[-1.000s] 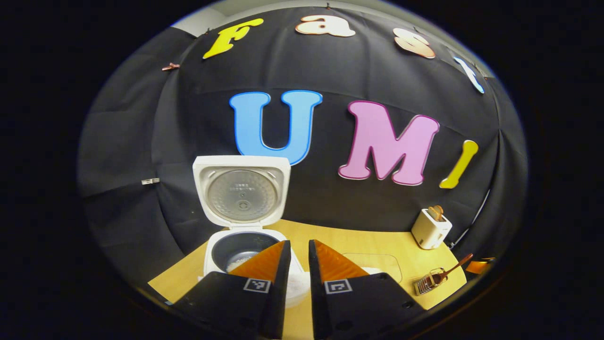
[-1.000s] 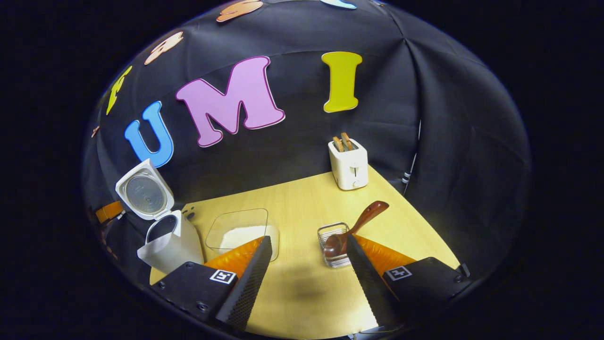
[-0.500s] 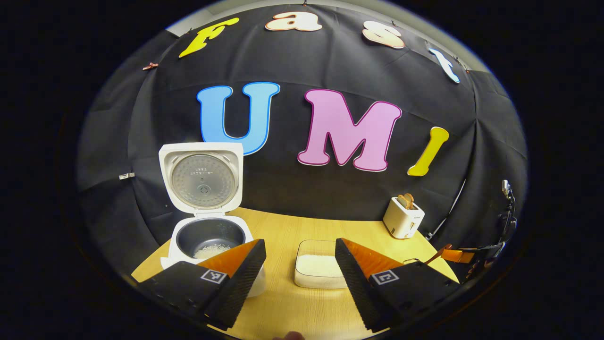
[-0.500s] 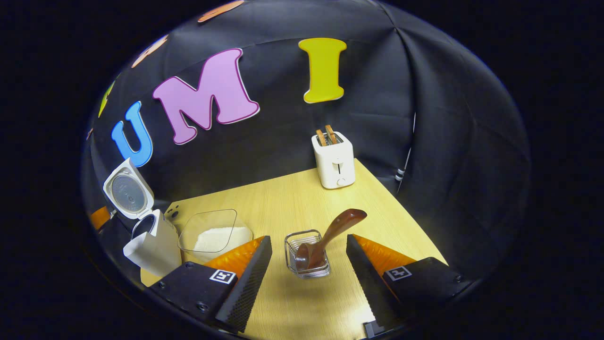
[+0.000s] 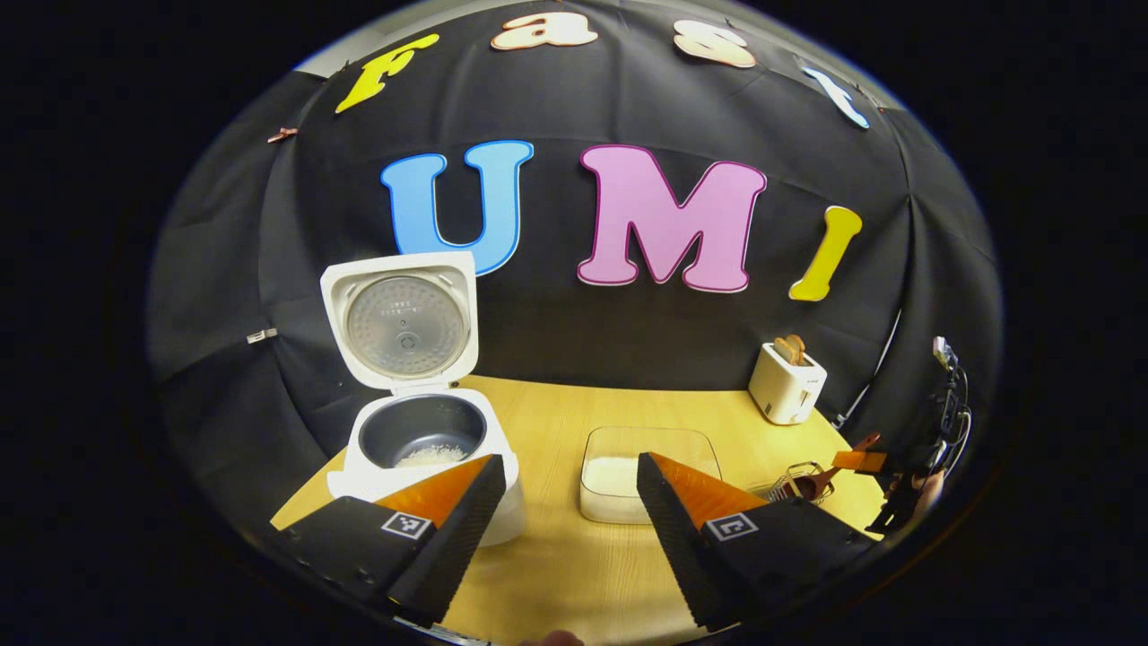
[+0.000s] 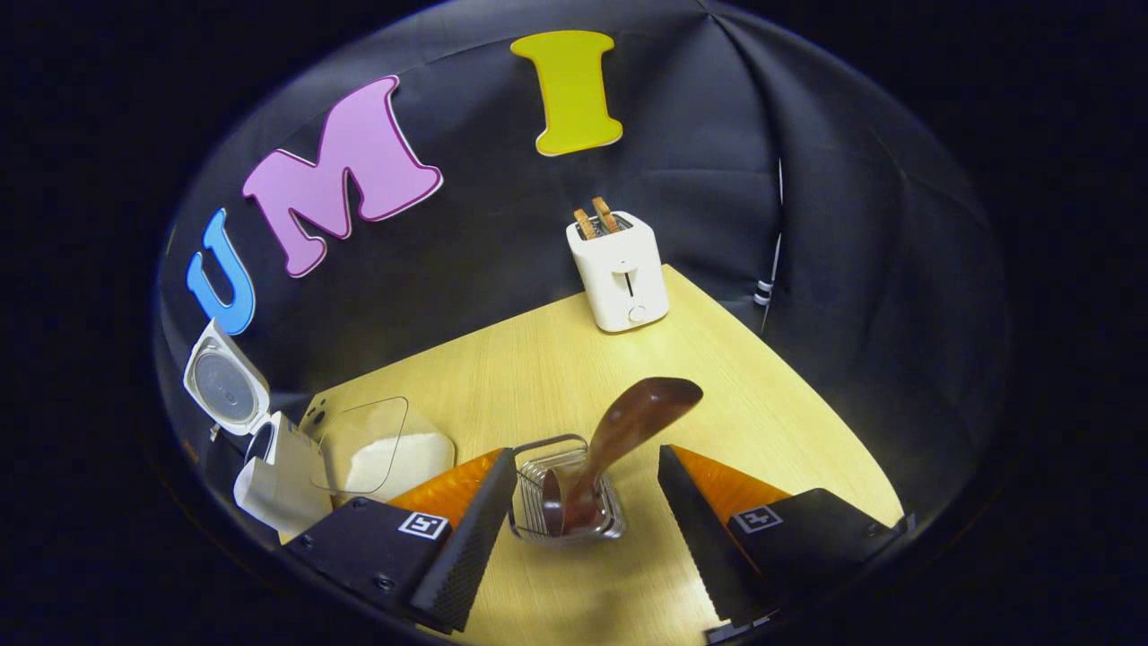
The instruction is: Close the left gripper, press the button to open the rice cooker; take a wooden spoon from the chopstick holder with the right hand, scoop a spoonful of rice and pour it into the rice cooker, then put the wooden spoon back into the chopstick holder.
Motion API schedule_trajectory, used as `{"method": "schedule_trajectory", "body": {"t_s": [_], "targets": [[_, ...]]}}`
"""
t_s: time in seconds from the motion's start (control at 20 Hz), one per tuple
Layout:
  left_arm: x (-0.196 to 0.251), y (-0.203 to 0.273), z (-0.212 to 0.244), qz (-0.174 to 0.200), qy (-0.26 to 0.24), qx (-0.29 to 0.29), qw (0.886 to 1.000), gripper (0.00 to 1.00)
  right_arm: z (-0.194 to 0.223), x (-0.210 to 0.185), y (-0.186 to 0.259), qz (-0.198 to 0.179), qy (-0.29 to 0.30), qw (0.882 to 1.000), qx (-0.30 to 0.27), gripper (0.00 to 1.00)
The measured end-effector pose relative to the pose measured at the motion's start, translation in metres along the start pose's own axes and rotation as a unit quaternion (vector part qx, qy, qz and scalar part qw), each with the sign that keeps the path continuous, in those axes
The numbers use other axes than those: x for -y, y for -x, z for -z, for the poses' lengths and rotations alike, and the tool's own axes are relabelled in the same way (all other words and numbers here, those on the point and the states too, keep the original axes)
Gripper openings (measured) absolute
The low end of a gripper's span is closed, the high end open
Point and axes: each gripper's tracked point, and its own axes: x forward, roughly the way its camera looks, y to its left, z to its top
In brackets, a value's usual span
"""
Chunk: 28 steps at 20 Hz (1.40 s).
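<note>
- Wooden spoon [image 6: 619, 440], dark brown and glossy, stands bowl-down in the small wire chopstick holder [image 6: 565, 493] on the pale wood desk [image 6: 556, 368]; its handle leans up and to the right.
- Since half a second ago the holder sits closer in the right gripper view, now just between the spread fingers of the right tool [image 6: 583, 529]; a second ago it was off toward the right finger.
- Right tool: fingers wide apart, flanking the holder, touching neither it nor the spoon.
- Left tool [image 5: 565, 529]: fingers spread, holding nothing; a second ago they were nearly pressed together in front of the cooker.
- Left tool's view has pulled back over the last second; it now hovers above the desk's near edge.
- White rice cooker [image 5: 430, 449] stands with lid up, dark inner pot showing a little rice at the bottom.
- Clear rectangular container of white rice [image 5: 628, 467] lies just right of the cooker, between the left tool's fingers in its own view.
- White toaster [image 6: 619, 274] with two slices sits at the back of the desk.
</note>
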Motion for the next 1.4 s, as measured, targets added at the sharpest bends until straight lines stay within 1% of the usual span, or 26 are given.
{"method": "schedule_trajectory", "body": {"t_s": [0.15,0.3,0.4,0.45,0.5,0.55,0.65,0.7,0.8,0.85,0.95,1.05,1.25,1.4], "targets": [[-0.001,0.0,0.01,-0.008,-0.006,-0.016,1.0,0.95,-0.004,0.0,-0.022,0.0,-0.013,1.0,0.004,0.99],[0.001,0.0,0.016,-0.012,-0.018,-0.031,0.999,0.95,-0.006,0.0,-0.04,0.0,-0.029,1.0,0.006,0.97],[0.003,-0.001,0.016,-0.011,-0.025,-0.035,0.999,0.95,-0.005,0.0,-0.047,0.004,-0.039,0.999,0.006,0.9],[0.004,-0.003,0.015,-0.01,-0.029,-0.036,0.999,0.95,-0.003,-0.001,-0.051,0.003,-0.046,0.999,0.002,0.79],[0.005,-0.004,0.014,-0.009,-0.034,-0.035,0.999,0.99,0.001,-0.005,-0.053,-0.002,-0.049,0.999,-0.006,0.68],[0.007,-0.007,0.014,-0.009,-0.039,-0.036,0.999,0.95,0.006,-0.006,-0.055,-0.002,-0.046,0.999,-0.015,0.67],[0.009,-0.01,0.01,-0.011,-0.049,-0.033,0.998,0.95,0.011,0.0,-0.061,0.011,-0.038,0.999,-0.02,0.67],[0.011,-0.01,0.008,-0.009,-0.053,-0.031,0.998,0.94,0.01,0.001,-0.061,0.017,-0.037,0.999,-0.018,0.27],[0.013,-0.011,0.007,-0.004,-0.057,-0.03,0.998,0.91,0.011,0.001,-0.058,0.019,-0.042,0.999,-0.018,0.27],[0.012,-0.012,0.009,-0.002,-0.057,-0.032,0.998,0.94,0.006,-0.003,-0.055,0.016,-0.043,0.999,-0.02,0.25],[0.012,-0.013,0.01,0.002,-0.058,-0.034,0.998,0.94,0.007,-0.004,-0.058,0.016,-0.033,0.999,-0.018,0.19],[0.009,-0.013,0.013,0.005,-0.057,-0.036,0.998,0.94,0.003,-0.005,-0.055,0.021,-0.023,0.999,-0.008,0.17],[-0.002,-0.014,0.01,0.011,-0.048,-0.035,0.998,0.94,-0.019,-0.015,-0.036,0.032,-0.008,0.999,0.017,0.17],[-0.012,-0.014,0.004,0.015,-0.031,-0.029,0.999,0.94,-0.04,-0.022,-0.021,0.043,0.01,0.998,0.038,0.17]]}}
